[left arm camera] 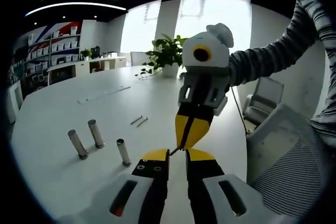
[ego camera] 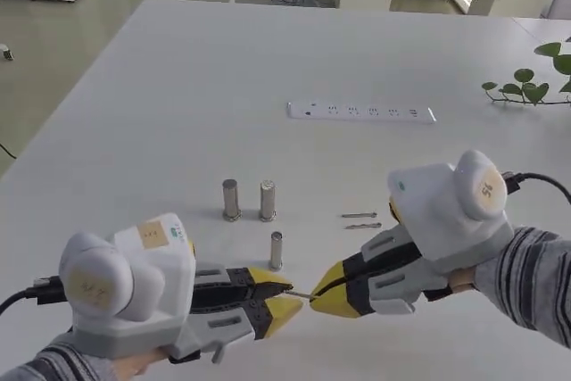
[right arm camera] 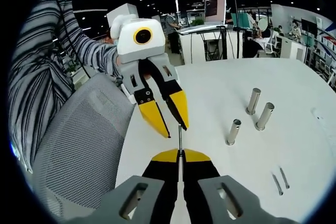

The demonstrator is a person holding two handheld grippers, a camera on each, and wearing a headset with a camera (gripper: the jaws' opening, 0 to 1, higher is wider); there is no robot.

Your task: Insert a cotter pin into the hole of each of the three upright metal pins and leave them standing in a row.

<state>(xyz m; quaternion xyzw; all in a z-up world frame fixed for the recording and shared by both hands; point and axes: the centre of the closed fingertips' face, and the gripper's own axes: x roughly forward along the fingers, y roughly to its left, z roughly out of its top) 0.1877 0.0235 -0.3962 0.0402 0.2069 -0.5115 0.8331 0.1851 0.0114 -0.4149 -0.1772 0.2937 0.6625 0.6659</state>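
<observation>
Horizontally facing, right hand-held gripper [right arm camera: 180,153] clenching cotter pin [right arm camera: 180,140], left hand-held gripper [right arm camera: 176,130] released.

Your right hand-held gripper [ego camera: 318,295] pinches a cotter pin [ego camera: 302,293] just in front of the nearest metal pin [ego camera: 277,250], its free end at the parted jaws of your left hand-held gripper [ego camera: 293,297]. 2 more metal pins [ego camera: 231,199] [ego camera: 268,200] stand just behind that pin. 2 spare cotter pins [ego camera: 359,215] [ego camera: 363,226] lie to its right on the desk [ego camera: 178,86].
</observation>
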